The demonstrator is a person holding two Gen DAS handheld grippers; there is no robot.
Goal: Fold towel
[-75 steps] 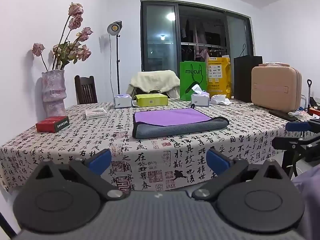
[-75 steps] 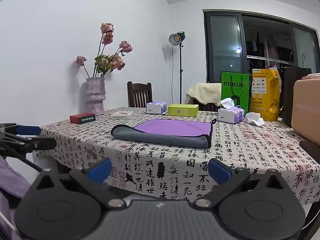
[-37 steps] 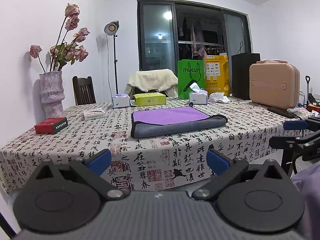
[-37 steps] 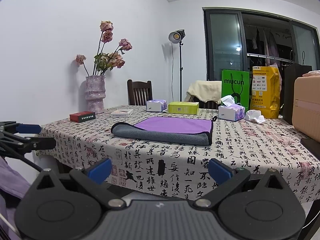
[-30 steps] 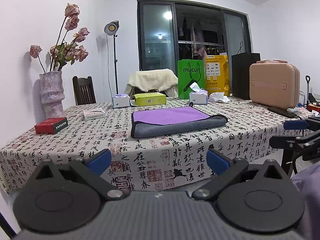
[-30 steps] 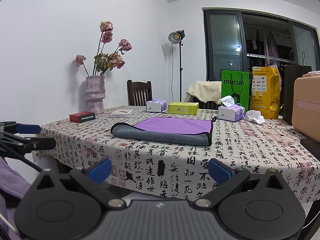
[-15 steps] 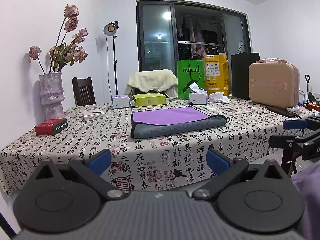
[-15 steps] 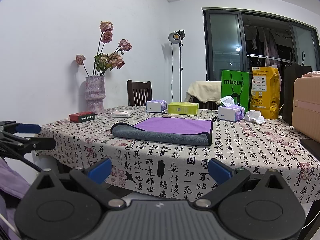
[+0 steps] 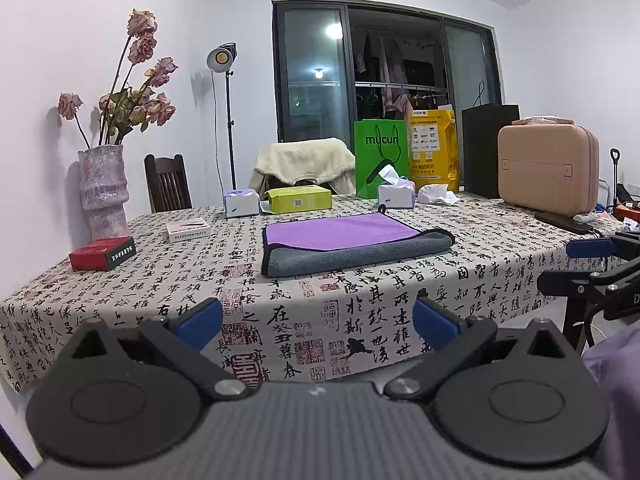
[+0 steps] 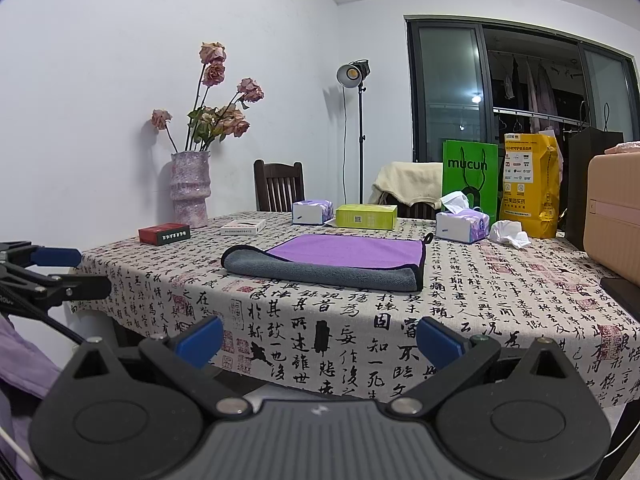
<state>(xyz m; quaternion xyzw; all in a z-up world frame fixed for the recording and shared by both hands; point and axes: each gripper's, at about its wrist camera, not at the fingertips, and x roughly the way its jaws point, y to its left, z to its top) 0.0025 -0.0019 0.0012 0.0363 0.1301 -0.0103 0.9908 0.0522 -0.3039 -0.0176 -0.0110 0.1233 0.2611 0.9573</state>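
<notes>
A towel (image 9: 352, 242), purple on top and grey along its near fold, lies folded flat on the table with the calligraphy cloth (image 9: 360, 304); it also shows in the right wrist view (image 10: 332, 258). My left gripper (image 9: 318, 322) is open and empty, held off the table's front edge, well short of the towel. My right gripper (image 10: 320, 340) is open and empty, also in front of the table edge. Each gripper shows at the side of the other's view: the right one (image 9: 588, 268), the left one (image 10: 48, 272).
On the table stand a vase of dried roses (image 9: 104, 196), a red box (image 9: 102, 254), a white flat box (image 9: 188, 230), tissue packs (image 9: 396, 196), a yellow-green box (image 9: 300, 198), bags (image 9: 380, 156) and a pink case (image 9: 548, 176). Chairs stand behind.
Both grippers have stayed open and almost still; the left view has drifted very slightly. The towel has not moved.
</notes>
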